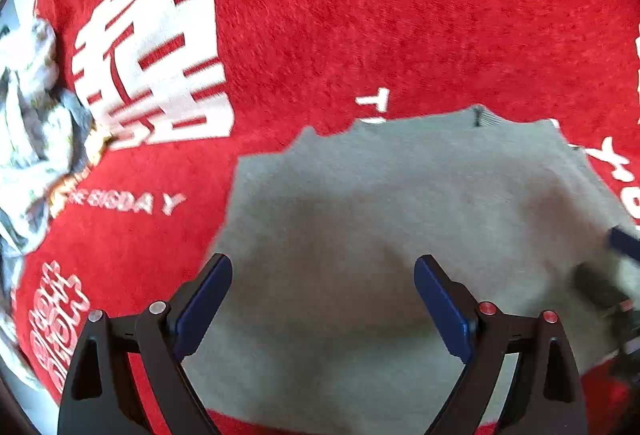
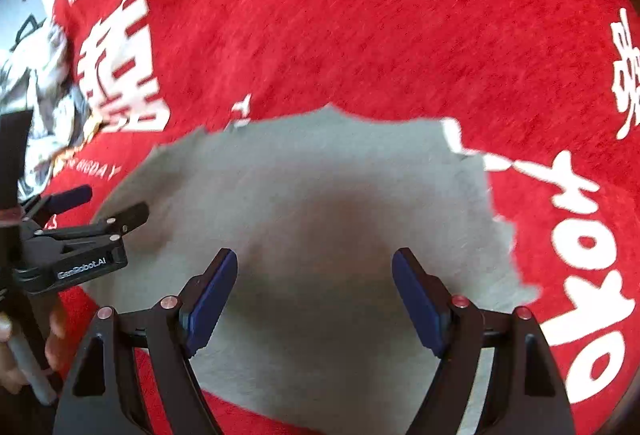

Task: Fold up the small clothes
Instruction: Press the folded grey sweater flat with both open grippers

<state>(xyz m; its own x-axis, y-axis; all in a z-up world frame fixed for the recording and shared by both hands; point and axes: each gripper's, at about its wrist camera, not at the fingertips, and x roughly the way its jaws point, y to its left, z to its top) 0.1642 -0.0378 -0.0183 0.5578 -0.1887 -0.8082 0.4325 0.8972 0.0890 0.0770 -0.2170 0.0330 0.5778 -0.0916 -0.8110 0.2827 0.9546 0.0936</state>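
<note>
Red cloth with big white lettering spread across everything, filling both views. On it, near the middle, a grey garment lying flat, its far edge jagged, a ribbed bit showing at that far edge; blurred all over. At the left rim of the cloth, a heap of pale patterned clothes, well apart from the grey garment. Left gripper above the garment's near half, blue pads spread wide, nothing between them, only grey fabric seen below. Right gripper likewise above the garment, jaws wide apart, empty. From the right wrist view, the left gripper seen side-on at the left edge, over the garment's left border, a hand under it on the handle.
</note>
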